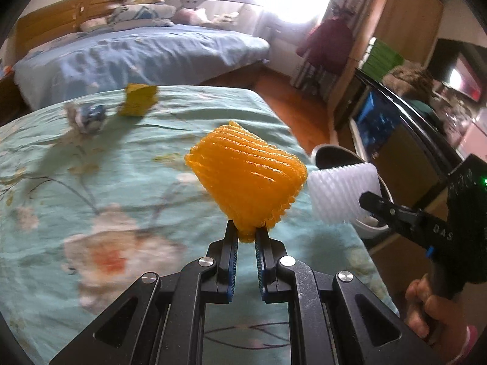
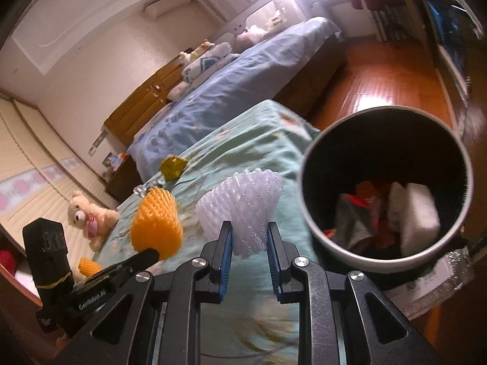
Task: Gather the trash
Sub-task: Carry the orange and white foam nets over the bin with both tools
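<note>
My left gripper (image 1: 246, 232) is shut on an orange foam net sleeve (image 1: 248, 178) and holds it above the teal floral bed cover (image 1: 91, 182). My right gripper (image 2: 249, 232) is shut on a white foam net sleeve (image 2: 243, 203), held beside the round trash bin (image 2: 316, 219), which holds wrappers and white foam pieces. The white sleeve (image 1: 344, 191) and right gripper also show at the right of the left wrist view; the orange sleeve (image 2: 156, 223) and left gripper show at the left of the right wrist view. A yellow crumpled wrapper (image 1: 138, 100) and a blue-white crumpled wrapper (image 1: 88, 117) lie on the far part of the cover.
A second bed with a blue sheet (image 1: 137, 54) stands beyond. A teddy bear (image 2: 88, 217) and another orange piece (image 2: 88, 266) lie at the left. Wooden floor (image 2: 380, 76) lies right of the bed, with shelves and a cabinet (image 1: 404, 15) along the wall.
</note>
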Motion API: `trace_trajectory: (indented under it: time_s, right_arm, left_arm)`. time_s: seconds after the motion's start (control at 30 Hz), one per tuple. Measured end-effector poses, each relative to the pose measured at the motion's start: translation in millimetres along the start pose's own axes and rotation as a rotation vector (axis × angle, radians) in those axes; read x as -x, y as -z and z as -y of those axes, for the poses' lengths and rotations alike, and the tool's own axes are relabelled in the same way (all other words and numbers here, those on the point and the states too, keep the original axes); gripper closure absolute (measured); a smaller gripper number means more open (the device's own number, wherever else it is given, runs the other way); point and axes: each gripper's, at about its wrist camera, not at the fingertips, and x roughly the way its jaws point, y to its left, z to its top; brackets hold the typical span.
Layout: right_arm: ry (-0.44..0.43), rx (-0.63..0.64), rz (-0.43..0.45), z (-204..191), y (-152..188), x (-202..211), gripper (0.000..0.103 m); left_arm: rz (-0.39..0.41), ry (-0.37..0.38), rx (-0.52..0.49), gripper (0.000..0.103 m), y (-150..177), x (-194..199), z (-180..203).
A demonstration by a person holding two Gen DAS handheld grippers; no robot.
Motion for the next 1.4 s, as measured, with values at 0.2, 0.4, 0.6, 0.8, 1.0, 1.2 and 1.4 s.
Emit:
trace_trajectory:
  time_s: [0.2,0.4,0.6,0.8,1.0,1.2,1.4]
  right_arm:
    - [0.043,-0.012,0.039,19.2,-4.1,19.6,0.081]
    - [0.097,-0.027,0.085,38.8,-11.0,39.2,0.081]
    - [0.163,-0.014,0.121,51.4,-16.2,52.7,0.080]
    - [0.195,-0.034,0.126,66.8,-18.7,55.6,0.080]
    - [0.220,-0.049,0.127,78.1,-24.6,54.1,0.078]
    - [0.240,-0.047,0.125,86.6,-32.3,50.8,0.078]
    - [0.261,-0.044,0.118,92.2,-39.3,45.9,0.078]
  left_arm:
    - [-0.019,0.027,-0.059,0.094,-3.2,-7.2,28.1]
    - [-0.026,0.050,-0.115,0.093,-8.4,-15.5,54.8]
    - [-0.044,0.076,-0.154,0.093,-15.2,-31.8,77.4]
    - [-0.059,0.090,-0.193,0.093,-21.8,-48.2,95.8]
    - [-0.076,0.093,-0.215,0.093,-27.0,-63.6,107.9]
    - [-0.096,0.093,-0.230,0.093,-32.4,-78.9,118.7]
    - [-0.110,0.093,-0.246,0.093,-38.1,-91.8,129.9]
